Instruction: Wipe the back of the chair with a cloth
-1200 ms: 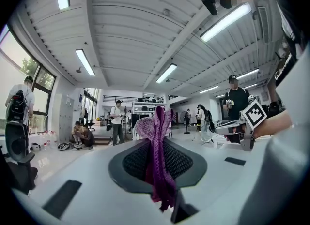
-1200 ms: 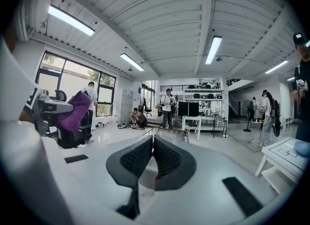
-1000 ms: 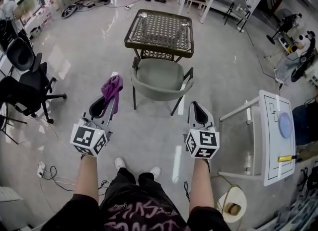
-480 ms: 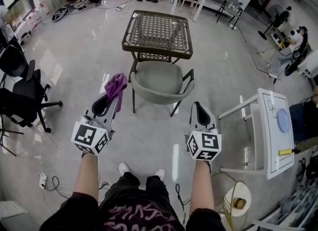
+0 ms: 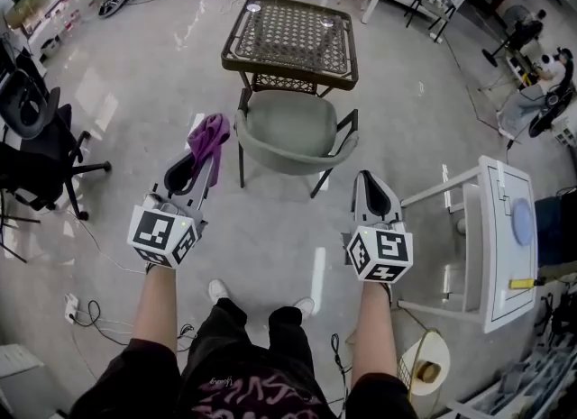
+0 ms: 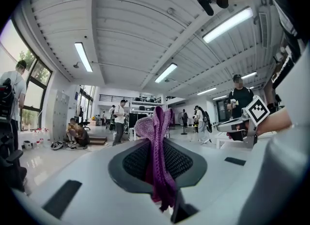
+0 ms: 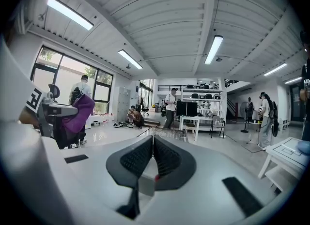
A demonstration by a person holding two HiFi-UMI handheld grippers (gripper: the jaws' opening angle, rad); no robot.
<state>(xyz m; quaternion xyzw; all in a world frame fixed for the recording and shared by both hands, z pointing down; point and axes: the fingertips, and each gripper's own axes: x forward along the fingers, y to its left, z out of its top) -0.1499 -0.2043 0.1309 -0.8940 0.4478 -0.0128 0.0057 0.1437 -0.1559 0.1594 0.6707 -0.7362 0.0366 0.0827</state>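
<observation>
Grey workshop floor, head view: chair stands ahead, its curved back toward me, running left to right. My left gripper is nearer, beside the back's left end.

Left gripper view: jaws pinch the purple cloth.

Right gripper view: right gripper is pressed together, empty.
</observation>
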